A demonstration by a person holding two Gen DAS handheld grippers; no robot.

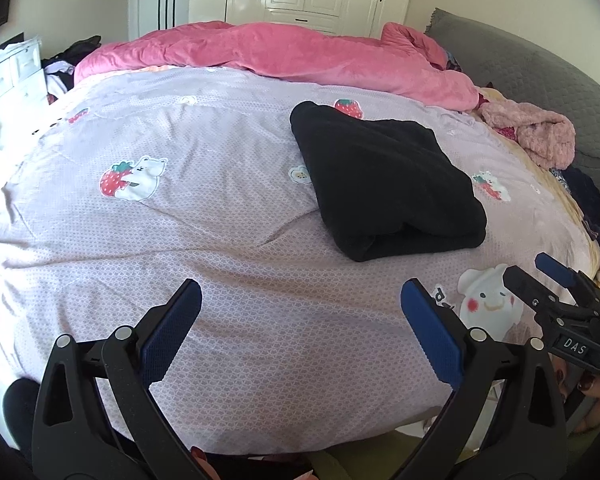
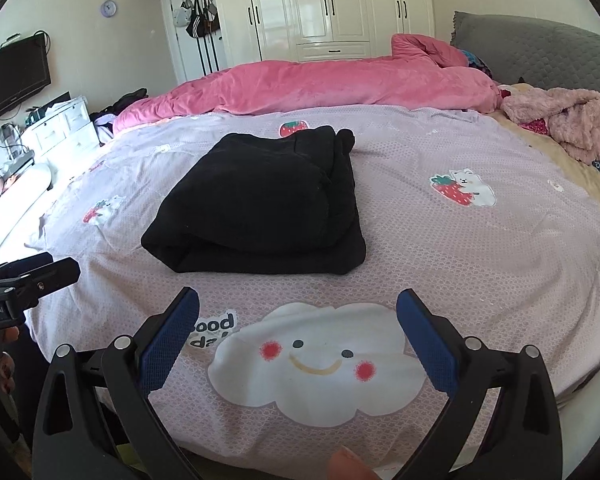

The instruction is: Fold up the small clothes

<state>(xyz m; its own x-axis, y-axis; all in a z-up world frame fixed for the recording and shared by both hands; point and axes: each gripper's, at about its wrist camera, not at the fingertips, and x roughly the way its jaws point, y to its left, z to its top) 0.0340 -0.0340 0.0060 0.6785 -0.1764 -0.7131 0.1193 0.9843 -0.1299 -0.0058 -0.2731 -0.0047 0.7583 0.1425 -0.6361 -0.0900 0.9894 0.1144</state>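
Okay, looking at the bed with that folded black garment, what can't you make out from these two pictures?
- Black garment: its kind; in both wrist views the folds hide its shape.
- Fluffy pink item: bunched up, type unclear.
- Dark pile at the bed's right side: cut off by the left wrist view's fisheye edge.

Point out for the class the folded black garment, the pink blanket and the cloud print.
folded black garment (image 2: 260, 208), right wrist view, top layer.
pink blanket (image 2: 320, 84), right wrist view, middle of the roll.
cloud print (image 2: 316, 364), right wrist view, smiling face.
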